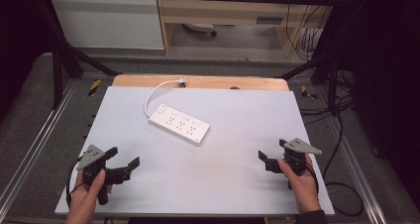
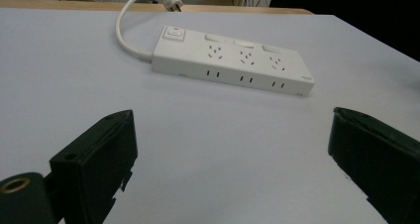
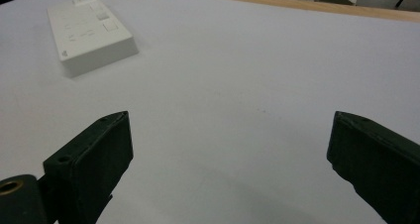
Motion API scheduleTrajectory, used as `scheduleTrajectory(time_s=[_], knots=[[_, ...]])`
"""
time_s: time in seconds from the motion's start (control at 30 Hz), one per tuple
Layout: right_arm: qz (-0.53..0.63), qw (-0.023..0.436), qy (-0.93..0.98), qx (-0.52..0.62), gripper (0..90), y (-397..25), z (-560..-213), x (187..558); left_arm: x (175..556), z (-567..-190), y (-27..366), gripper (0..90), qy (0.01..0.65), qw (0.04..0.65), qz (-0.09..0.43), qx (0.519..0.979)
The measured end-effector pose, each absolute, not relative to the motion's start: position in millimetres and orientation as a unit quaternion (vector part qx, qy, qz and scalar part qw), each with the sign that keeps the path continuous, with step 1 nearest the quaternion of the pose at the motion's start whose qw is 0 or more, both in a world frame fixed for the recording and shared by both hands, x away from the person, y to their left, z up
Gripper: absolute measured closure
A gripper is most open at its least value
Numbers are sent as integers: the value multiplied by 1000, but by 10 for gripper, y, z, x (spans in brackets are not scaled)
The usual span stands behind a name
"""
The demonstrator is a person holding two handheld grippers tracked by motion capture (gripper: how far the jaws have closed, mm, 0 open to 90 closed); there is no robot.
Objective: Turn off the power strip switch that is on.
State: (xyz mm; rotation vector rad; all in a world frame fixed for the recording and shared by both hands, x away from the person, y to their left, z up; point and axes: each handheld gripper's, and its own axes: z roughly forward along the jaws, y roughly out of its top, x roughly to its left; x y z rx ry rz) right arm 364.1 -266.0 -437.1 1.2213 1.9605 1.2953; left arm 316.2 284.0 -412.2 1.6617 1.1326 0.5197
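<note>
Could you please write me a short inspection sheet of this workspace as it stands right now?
Surface: white table top, flat, on a wooden board whose far edge shows.
Job's things: white power strip lies flat and at an angle in the far-left part, sockets up, touched by neither gripper.
Clutter: nothing seen.
Grippers: left gripper near the front left corner, jaws wide apart, holding nothing; right gripper near the front right edge, jaws wide apart, holding nothing.
Cables: the strip's white cord loops to its plug at the far edge; black cables on the floor to the right.
Surroundings: black frame bars, grey floor, wooden furniture behind.
</note>
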Motion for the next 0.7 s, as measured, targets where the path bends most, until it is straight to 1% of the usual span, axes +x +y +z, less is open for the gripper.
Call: scheduleTrajectory(time_s=[0.2,0.6,0.7], knots=[[496,255,707,434,41,-2638,-4308,3618,3167,-4129,2846,50,472,505,215,689],[515,251,710,410,38,-2550,-4209,3576,3171,-4143,2805,50,464,497,210,702],[521,244,715,396,34,-2476,-4136,3551,3172,-4146,2789,51,461,492,212,707]])
